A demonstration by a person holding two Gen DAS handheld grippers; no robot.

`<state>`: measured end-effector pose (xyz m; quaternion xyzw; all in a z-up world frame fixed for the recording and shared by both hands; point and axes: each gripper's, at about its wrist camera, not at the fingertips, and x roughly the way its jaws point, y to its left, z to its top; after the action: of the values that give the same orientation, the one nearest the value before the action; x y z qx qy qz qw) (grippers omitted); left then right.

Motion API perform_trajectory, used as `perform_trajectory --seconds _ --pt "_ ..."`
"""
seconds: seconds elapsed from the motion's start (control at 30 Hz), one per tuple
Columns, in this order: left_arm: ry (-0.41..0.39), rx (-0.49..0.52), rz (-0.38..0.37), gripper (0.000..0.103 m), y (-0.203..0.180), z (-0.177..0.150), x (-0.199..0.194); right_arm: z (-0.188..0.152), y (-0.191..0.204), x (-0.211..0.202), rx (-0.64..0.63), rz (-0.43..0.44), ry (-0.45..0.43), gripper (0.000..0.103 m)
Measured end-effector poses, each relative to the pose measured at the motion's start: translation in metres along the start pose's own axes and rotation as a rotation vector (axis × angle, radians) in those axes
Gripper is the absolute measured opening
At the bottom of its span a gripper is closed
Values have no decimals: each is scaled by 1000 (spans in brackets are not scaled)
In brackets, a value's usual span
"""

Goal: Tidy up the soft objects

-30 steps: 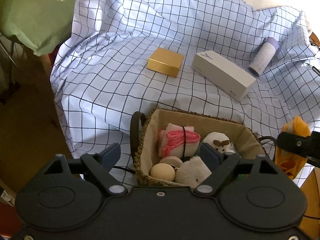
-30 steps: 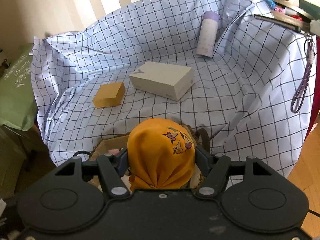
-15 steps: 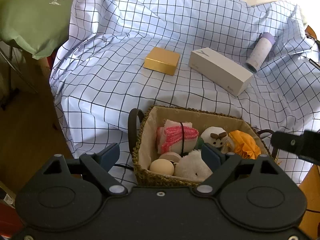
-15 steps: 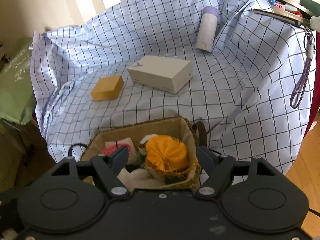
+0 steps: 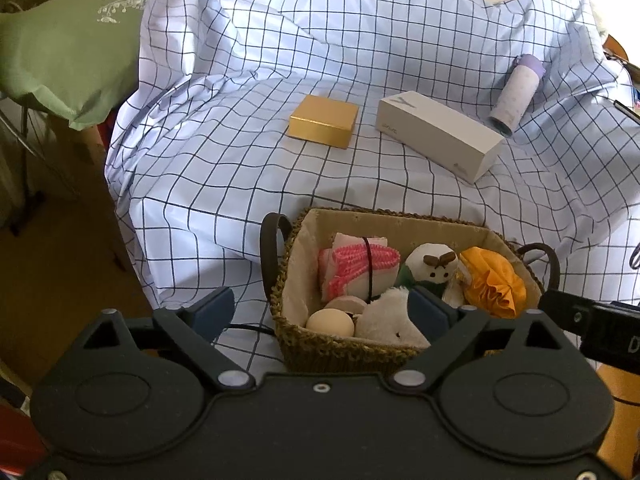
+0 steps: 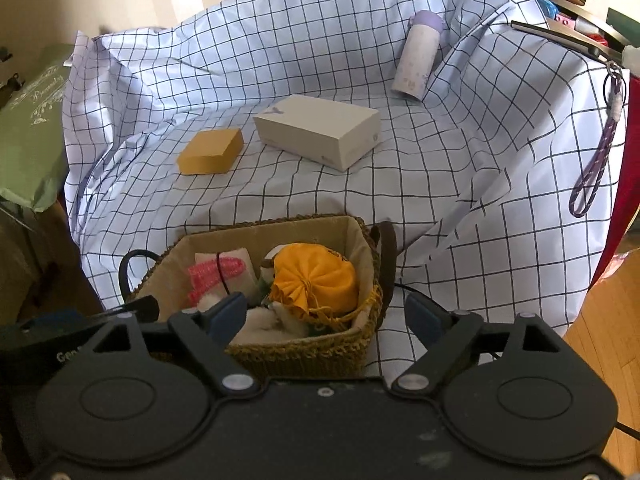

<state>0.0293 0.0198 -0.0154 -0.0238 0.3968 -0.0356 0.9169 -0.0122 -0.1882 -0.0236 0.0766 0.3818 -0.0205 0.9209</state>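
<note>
A woven basket [image 5: 340,354] [image 6: 304,356] with dark handles stands at the near edge of the checked cloth. In it lie an orange drawstring pouch [image 5: 490,280] [image 6: 316,280], a pink-and-white cloth bundle [image 5: 356,266] [image 6: 218,272], a white plush with a brown bow [image 5: 430,264], a fluffy white toy [image 5: 388,316] and a beige egg [image 5: 330,322]. My left gripper [image 5: 320,310] hovers over the basket's near left side, jaws opening, nothing between them. My right gripper [image 6: 326,314] hangs over the near right side, jaws opening, clear of the pouch below.
Beyond the basket, on the cloth, lie a gold box [image 5: 324,126] [image 6: 210,156], a long white box [image 5: 438,134] [image 6: 320,130] and a lavender bottle [image 5: 518,94] [image 6: 418,56]. A green bag [image 5: 68,40] sits at the left. A purple lanyard [image 6: 596,152] hangs at the right.
The orange pouch left my right gripper and now lies in the basket's right end. The right jaws spread wide. The left jaws widened slightly.
</note>
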Motion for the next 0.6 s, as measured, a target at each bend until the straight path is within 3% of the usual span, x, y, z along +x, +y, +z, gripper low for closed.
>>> perform_trajectory --seconds 0.2,0.6 --pt "-14 27 11 95 -4 -2 -5 -6 0 -4 -16 6 -9 102" --pt "-20 32 52 99 -3 -4 -9 -11 -2 -1 -6 2 24 103"
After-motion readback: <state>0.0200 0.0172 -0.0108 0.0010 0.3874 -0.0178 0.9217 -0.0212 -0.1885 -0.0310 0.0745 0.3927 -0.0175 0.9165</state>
